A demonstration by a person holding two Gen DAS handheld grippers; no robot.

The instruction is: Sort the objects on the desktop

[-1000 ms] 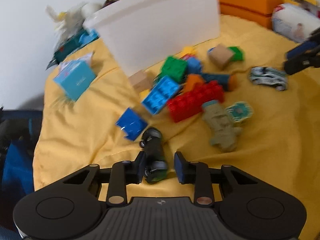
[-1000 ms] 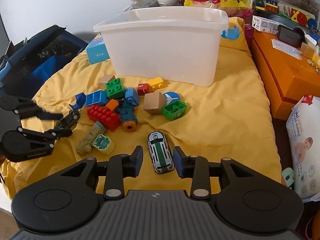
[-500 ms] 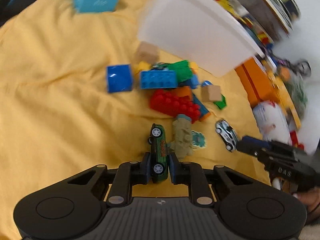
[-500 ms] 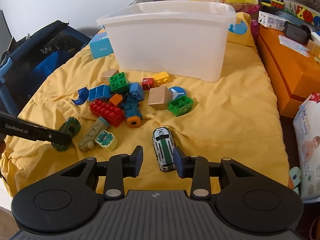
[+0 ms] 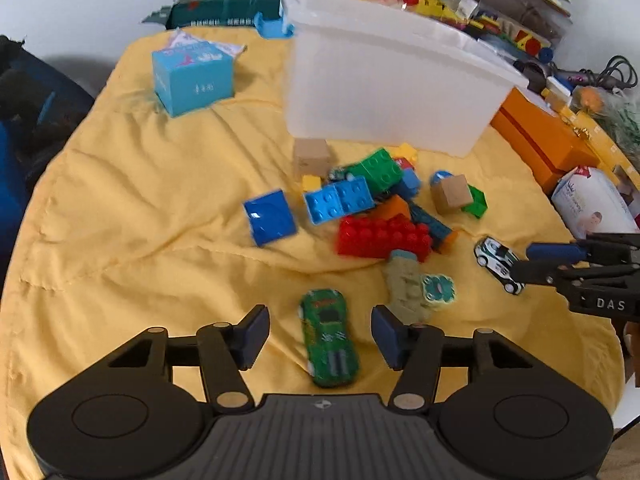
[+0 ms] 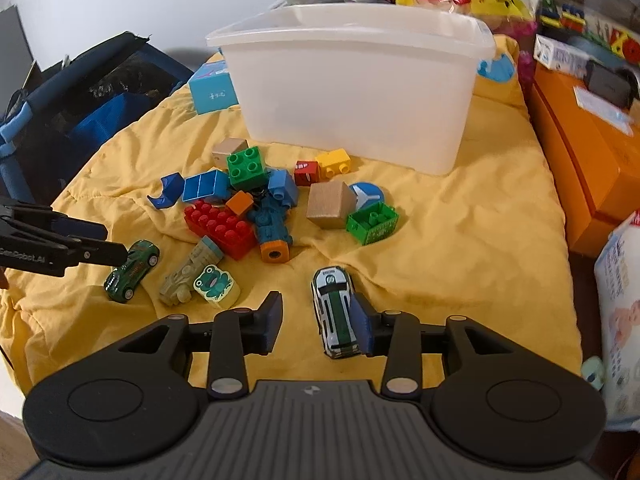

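My left gripper (image 5: pixel 320 322) hangs over the yellow cloth with its jaws opening. A green toy car (image 5: pixel 328 340) lies on its wheels between them, touched by neither pad. My right gripper (image 6: pixel 317 310) is also opening around a white and green toy car (image 6: pixel 334 312), which sits close to the right finger (image 6: pixel 362 328). The right wrist view shows the left gripper (image 6: pixel 114 242) beside the green car (image 6: pixel 132 270). A pile of bricks with a red brick (image 6: pixel 222 230) lies before the white bin (image 6: pixel 352 92).
A blue tissue box (image 5: pixel 192 80) stands left of the bin (image 5: pixel 392 92). An orange box (image 6: pixel 592 148) and a wipes pack (image 6: pixel 620 304) line the right side. A dark blue bag (image 6: pixel 80 112) sits off the cloth's left edge. A frog block (image 6: pixel 214 282) lies near the green car.
The left gripper, shut on the green car held on edge half a second ago, has let go; the car now rests flat on the cloth. The right jaws have widened around the white car.
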